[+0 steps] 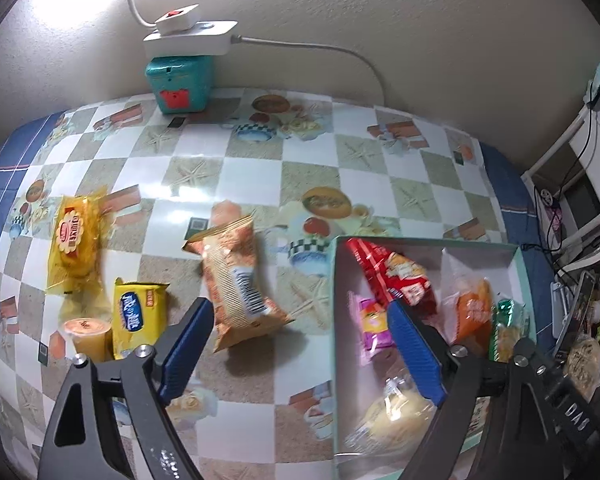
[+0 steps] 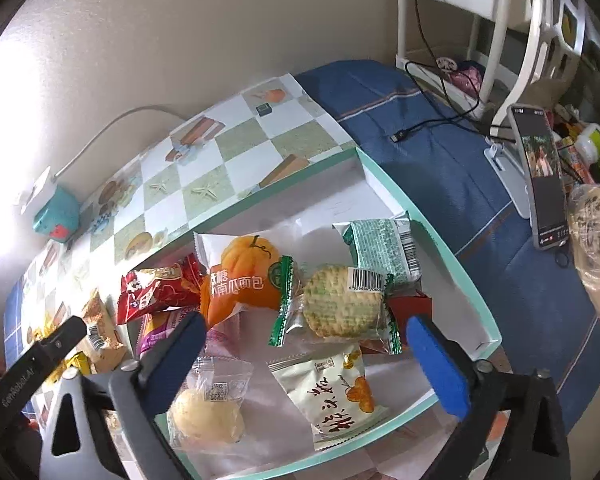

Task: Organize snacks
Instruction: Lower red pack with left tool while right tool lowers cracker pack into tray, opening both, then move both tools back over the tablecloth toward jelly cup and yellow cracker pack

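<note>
Orange pumpkin bread packet (image 2: 240,280) reads "南瓜面包"; gripper (image 1: 576,416) "DAS"

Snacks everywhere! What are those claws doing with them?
A person is sorting snacks into a box with two claws. Both the left claw and right claw are open and hold nothing. Several packets, like the pumpkin bread, lie in the box. The orange bag, two yellow packs and a cup wait on the table.

Between the left jaws lies bare tabletop (image 1: 260,392); an orange packet (image 1: 236,280) sits just ahead. Packed snacks fill the box (image 2: 452,264) beneath the right jaws.
</note>
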`<state>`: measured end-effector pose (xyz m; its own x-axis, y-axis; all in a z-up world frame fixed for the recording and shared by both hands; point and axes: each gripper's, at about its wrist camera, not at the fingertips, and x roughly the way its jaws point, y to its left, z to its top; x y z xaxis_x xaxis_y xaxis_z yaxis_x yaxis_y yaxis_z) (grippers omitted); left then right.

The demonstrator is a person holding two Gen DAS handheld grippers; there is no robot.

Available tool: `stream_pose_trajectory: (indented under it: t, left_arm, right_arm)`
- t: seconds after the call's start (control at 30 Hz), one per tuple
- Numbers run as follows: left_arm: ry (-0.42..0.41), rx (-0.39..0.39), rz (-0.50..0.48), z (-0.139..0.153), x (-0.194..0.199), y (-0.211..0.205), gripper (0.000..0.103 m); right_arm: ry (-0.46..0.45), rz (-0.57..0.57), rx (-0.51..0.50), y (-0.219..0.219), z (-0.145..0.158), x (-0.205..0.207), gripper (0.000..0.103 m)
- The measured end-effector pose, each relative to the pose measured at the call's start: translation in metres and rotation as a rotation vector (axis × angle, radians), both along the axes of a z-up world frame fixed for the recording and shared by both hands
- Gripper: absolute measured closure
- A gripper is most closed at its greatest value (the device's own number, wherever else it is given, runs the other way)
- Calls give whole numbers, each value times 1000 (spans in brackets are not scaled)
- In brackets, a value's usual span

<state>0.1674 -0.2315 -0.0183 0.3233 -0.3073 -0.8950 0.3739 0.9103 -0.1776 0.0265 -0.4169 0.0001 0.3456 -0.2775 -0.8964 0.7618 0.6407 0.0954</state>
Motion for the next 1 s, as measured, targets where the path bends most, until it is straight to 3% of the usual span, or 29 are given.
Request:
stream_pose_trajectory:
  t: [0.17, 0.23, 0.67, 0.8, 1.0]
  left_arm:
    - [-30, 31, 3, -6, -1, 9, 13]
    - [-38, 36, 16, -7, 0, 14, 2]
    - [-101, 36, 19, 10, -5, 44, 1]
    - [-107, 28, 47, 15, -5, 69, 1]
    - [-179, 10, 161, 34, -1, 127, 1]
  right_arm:
    - [2, 22, -25, 7, 3, 4, 0]
    - [1, 31, -33, 9, 3, 6, 0]
    - [-13, 65, -79, 25, 11, 12, 0]
    - [-19, 81, -84, 34, 17, 15, 0]
    - [-84, 128, -64, 57, 33, 23, 0]
